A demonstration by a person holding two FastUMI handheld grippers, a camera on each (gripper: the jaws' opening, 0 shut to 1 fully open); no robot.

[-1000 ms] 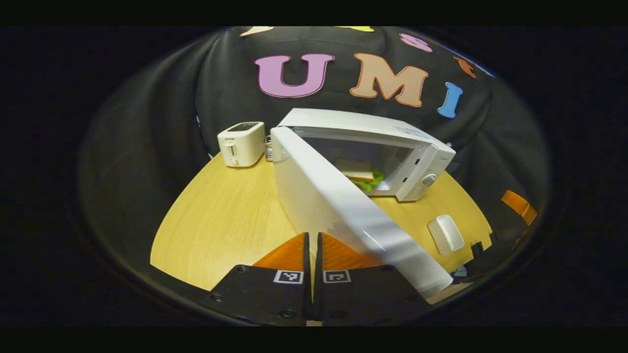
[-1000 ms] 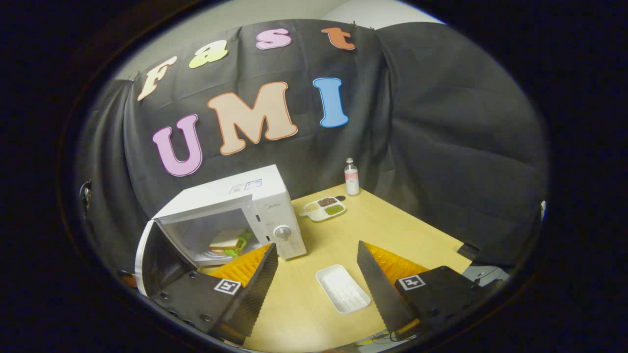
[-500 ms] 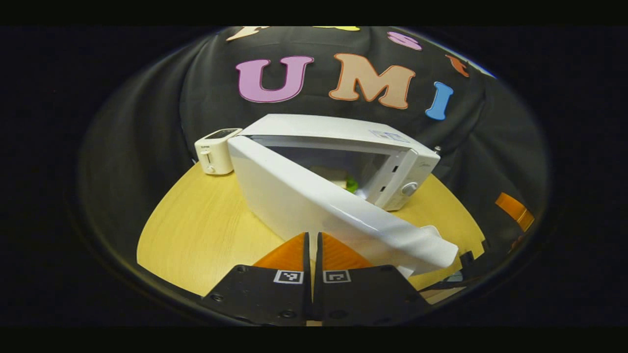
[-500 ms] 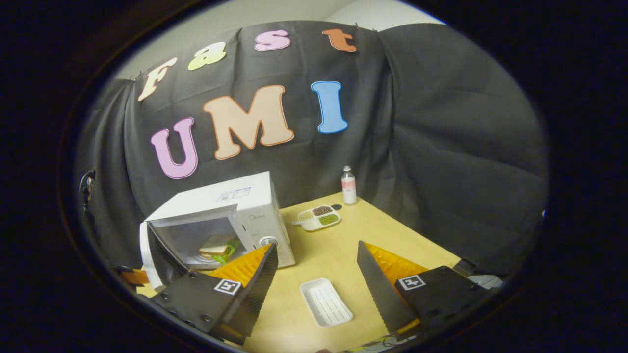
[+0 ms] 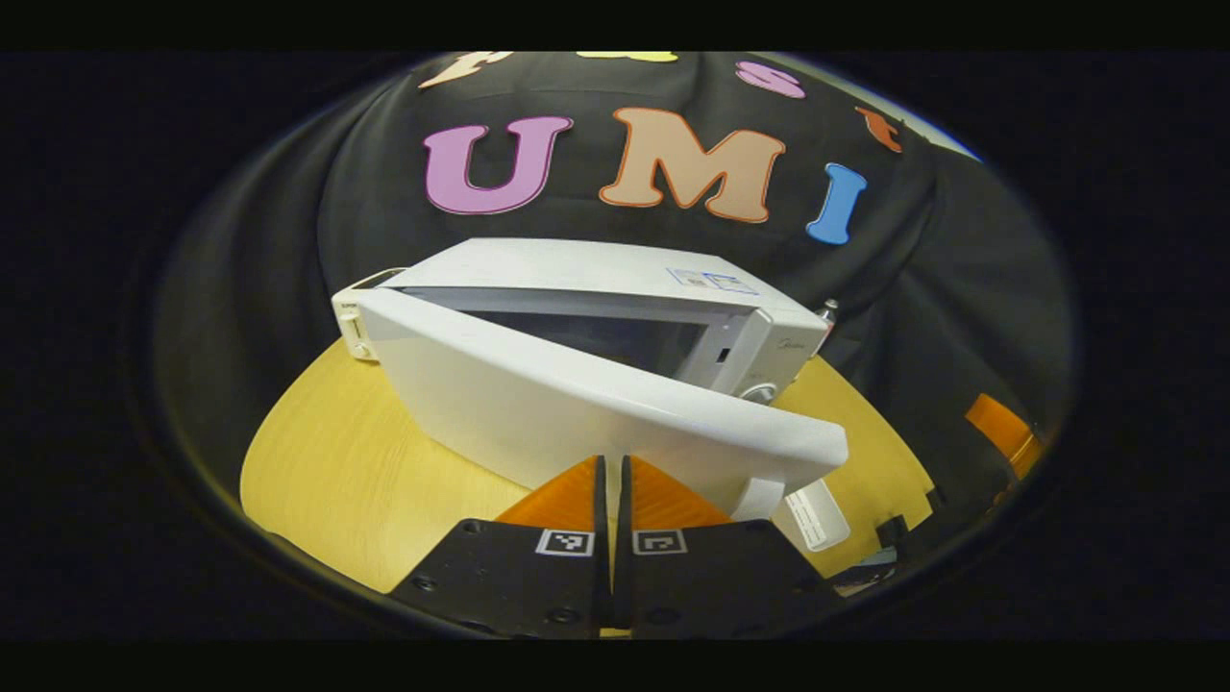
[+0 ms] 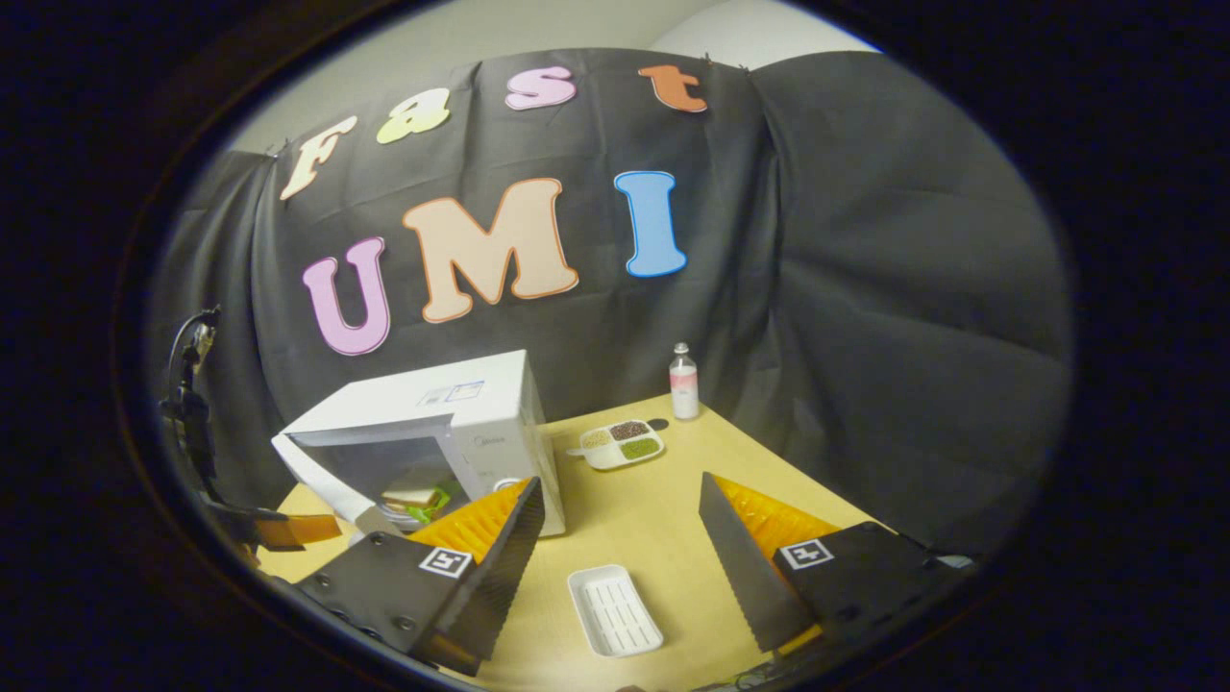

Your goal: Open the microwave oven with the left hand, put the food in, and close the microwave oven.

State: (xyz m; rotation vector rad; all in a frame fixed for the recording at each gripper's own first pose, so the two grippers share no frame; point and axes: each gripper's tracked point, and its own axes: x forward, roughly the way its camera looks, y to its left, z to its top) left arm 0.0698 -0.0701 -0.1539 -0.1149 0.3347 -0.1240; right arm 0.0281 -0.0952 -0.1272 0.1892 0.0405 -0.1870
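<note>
The white microwave stands on the wooden table with its door partly ajar, at a narrow angle. My left gripper is shut, its tips right up against the door's outer face. In the right gripper view the microwave shows a sandwich with green lettuce inside, behind the half-closed door. The left gripper is low beside that door. My right gripper hangs open and holds nothing, above the table to the right of the microwave.
An empty white tray lies on the table under my right gripper. A divided dish of grains and a small bottle stand at the back. A toaster peeks out behind the door.
The microwave door has swung from wide open to nearly closed, with my shut left gripper following behind it. The right gripper has drifted back a little, still open.
</note>
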